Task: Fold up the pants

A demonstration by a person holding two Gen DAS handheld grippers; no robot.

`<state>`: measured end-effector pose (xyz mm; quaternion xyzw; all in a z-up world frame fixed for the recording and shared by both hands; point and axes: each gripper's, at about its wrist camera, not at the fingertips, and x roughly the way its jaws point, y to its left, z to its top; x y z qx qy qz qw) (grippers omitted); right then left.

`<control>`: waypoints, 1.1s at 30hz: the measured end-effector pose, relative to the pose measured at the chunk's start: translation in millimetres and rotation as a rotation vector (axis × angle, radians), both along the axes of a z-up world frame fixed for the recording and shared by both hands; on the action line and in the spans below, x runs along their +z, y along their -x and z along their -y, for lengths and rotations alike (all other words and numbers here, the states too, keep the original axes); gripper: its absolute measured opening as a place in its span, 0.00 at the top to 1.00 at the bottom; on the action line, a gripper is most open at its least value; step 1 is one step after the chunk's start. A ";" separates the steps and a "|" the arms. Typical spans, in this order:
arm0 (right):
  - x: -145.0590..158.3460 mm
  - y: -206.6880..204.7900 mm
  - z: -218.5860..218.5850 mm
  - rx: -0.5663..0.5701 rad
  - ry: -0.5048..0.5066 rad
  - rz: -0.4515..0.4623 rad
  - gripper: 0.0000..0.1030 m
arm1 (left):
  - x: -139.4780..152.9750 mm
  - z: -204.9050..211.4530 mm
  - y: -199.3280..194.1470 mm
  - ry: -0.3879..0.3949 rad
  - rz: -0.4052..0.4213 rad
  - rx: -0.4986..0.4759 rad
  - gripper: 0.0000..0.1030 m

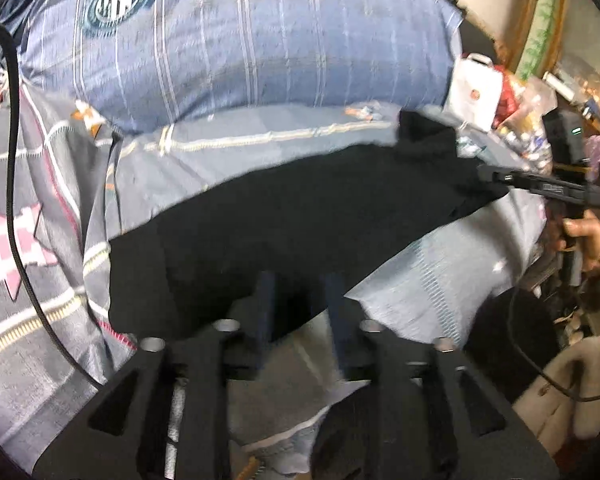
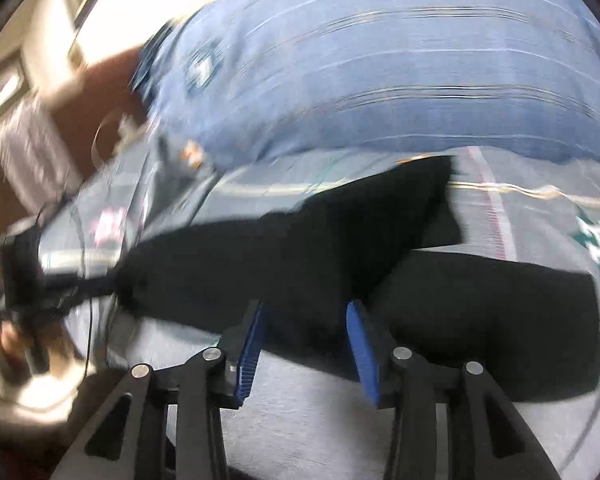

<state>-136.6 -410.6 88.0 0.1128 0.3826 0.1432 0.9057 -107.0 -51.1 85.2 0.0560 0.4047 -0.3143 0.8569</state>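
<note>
- The black fabric pants (image 1: 284, 216) lie stretched across a grey patterned bedsheet (image 1: 228, 160), running from about 7 o'clock up toward 2 o'clock in the left wrist view.
- In the right wrist view the same pants (image 2: 300, 248) show two dark panels: one rises toward 1 o'clock, the other spreads flat toward 3 o'clock.
- The left gripper (image 1: 300, 300) sits at 6 o'clock of its own view, its dark fingers (image 1: 266, 300) set a moderate way apart, with the near edge of the pants lying between and under them; I cannot tell whether they pinch any cloth.
- The right gripper (image 2: 304, 332) has its blue ribbed pads (image 2: 360, 344) parted at a middling width, the black cloth lying between their tips but not clamped.
- From the left wrist view, the right gripper (image 1: 488, 174) appears at 3 o'clock, its tips touching the far end of the pants, a hand (image 1: 588, 240) on its handle.
- A large blue striped pillow (image 1: 240, 40) fills the 12 o'clock area behind the pants.
- A black cable (image 1: 14, 184) hangs down the 9 o'clock side.
- A white box (image 1: 476, 88) and assorted clutter sit near 2 o'clock.
- The right wrist view is heavily blurred.
</note>
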 end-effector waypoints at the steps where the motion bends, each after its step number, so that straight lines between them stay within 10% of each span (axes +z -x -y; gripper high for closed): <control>1: 0.4 -1.1 7.9 -0.029 -0.004 -0.002 0.60 | 3.1 0.1 -1.5 0.017 0.002 -0.002 0.55; 8: -17.5 -50.4 62.9 -0.227 -0.109 -0.057 0.60 | 5.3 33.7 -12.2 0.065 0.005 -0.027 0.52; 16: -49.8 -112.4 63.7 -0.278 0.032 -0.121 0.61 | -13.3 47.5 -27.2 0.066 -0.062 -0.006 0.52; 19: -52.5 -119.4 53.1 -0.261 0.123 -0.081 0.91 | -15.5 45.3 -29.4 0.063 -0.076 0.010 0.52; 33: 26.7 38.2 124.8 -0.456 0.100 0.033 0.95 | -21.6 17.5 -23.0 0.103 -0.125 0.080 0.52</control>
